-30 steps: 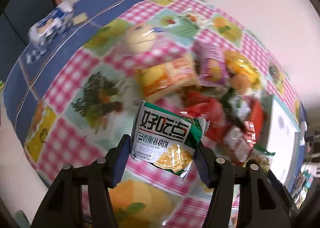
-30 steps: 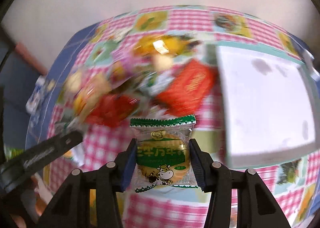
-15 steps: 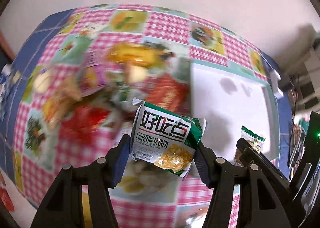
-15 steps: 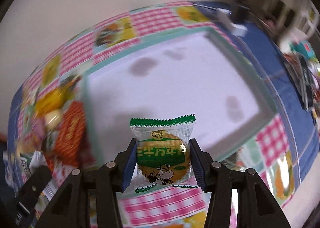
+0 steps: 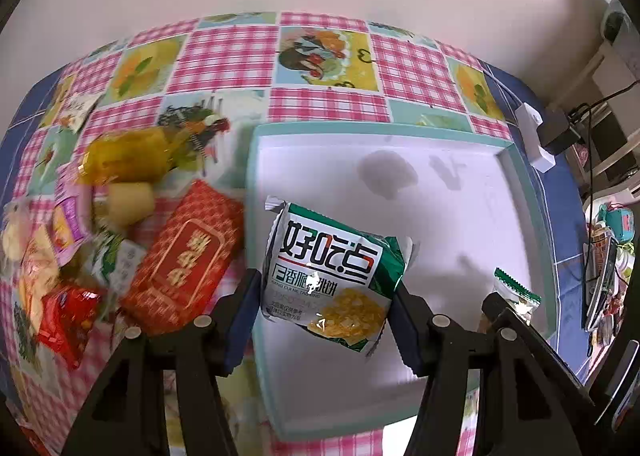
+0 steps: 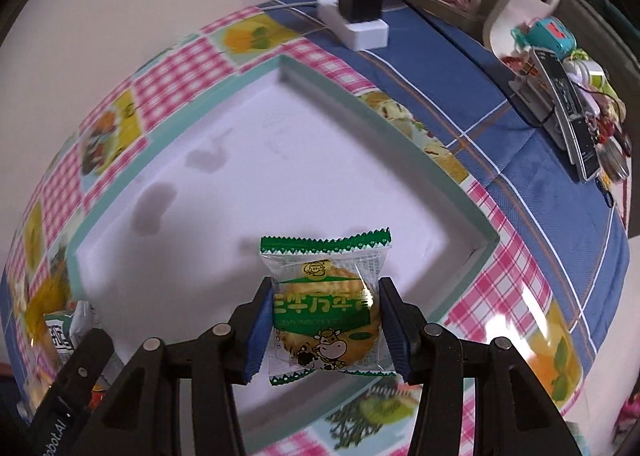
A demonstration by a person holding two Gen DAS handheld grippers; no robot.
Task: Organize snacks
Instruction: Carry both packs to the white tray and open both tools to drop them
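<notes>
Your left gripper (image 5: 324,296) pinches a green cracker bag (image 5: 332,276) between its fingers (image 5: 244,312), the bag upright with its top tilted slightly left, hanging over the tray (image 5: 520,176). Your right gripper (image 6: 326,330) clamps a round biscuit packet (image 6: 326,308) at both side edges, long axis pointing straight ahead over the tray's near part. Left of your left fingers, the loose snack pile (image 5: 120,240) lies on the tabletop (image 5: 320,44).
</notes>
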